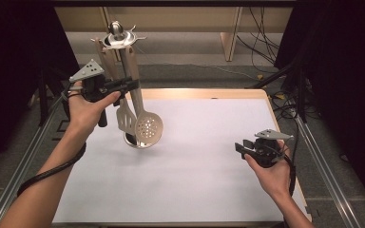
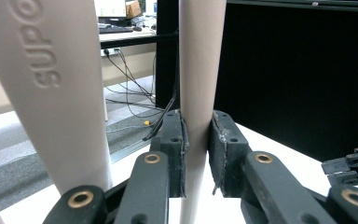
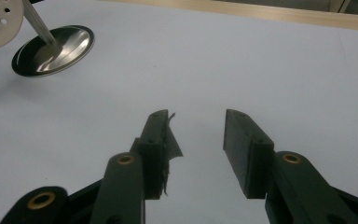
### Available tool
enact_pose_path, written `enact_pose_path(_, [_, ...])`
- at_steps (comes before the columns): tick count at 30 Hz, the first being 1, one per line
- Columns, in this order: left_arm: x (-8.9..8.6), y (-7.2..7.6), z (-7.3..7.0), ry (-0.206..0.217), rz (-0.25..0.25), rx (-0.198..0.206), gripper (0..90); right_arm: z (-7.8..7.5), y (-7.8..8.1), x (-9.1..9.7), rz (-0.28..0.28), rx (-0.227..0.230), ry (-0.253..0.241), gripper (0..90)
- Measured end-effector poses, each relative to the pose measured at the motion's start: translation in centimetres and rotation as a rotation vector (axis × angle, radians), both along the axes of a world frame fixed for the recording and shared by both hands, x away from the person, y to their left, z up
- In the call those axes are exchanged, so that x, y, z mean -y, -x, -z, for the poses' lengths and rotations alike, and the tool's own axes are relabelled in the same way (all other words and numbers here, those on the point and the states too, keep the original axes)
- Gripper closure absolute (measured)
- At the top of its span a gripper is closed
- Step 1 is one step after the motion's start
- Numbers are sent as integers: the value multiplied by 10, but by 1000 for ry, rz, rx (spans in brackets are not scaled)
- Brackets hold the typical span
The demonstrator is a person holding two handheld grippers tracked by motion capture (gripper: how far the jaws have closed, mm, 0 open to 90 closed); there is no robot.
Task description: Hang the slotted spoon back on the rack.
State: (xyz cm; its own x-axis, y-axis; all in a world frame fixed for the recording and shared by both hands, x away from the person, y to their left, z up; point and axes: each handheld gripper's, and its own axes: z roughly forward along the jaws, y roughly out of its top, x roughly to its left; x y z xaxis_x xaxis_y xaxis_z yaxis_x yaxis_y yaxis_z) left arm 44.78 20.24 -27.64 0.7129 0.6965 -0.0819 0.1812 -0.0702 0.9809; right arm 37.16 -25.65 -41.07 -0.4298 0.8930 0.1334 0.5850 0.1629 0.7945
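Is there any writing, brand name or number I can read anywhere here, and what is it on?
"SUPO": raised letters running along the near beige utensil handle in the left gripper view; the word is cut off at the picture's top edge.
The high view and the right gripper view show no readable text.

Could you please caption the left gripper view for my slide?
Left gripper clamps a beige utensil handle beside another beige embossed handle.

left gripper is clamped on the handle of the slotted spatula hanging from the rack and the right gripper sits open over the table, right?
Not quite: the left gripper is clamped on the perforated skimmer's handle, not the slotted spatula's, as the high view shows. The right gripper does sit open over the table.
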Motion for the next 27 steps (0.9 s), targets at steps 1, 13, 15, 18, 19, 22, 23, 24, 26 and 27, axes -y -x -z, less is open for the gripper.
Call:
enact_pose_path(1, [0,0,0,1,0,0,763,0,0,0,0,6,1,612])
enact_pose_path(13, [1,2,1,-13,-14,11,761,2,-1,0,-7,13,-12,608])
enact_pose_path(15, [1,2,1,-14,-16,15,760,2,-1,0,-7,14,-12,608])
enact_pose_path(18, [2,2,1,-21,-21,20,759,2,-1,0,-1,15,0,607])
enact_pose_path(19, [2,2,1,-22,-22,21,759,2,-1,0,0,15,1,606])
enact_pose_path(22, [3,3,1,-25,-25,26,757,1,0,0,-6,9,-14,605])
enact_pose_path(23, [3,3,1,-25,-26,27,755,1,0,0,-5,9,-14,605])
enact_pose_path(24, [3,3,1,-30,-26,28,752,2,-1,0,-4,10,-9,604])
enact_pose_path(26, [3,4,1,-34,-28,32,742,1,0,0,-3,3,-15,604])
enact_pose_path(27, [3,4,1,-37,-29,34,740,1,0,0,-3,4,-14,604])
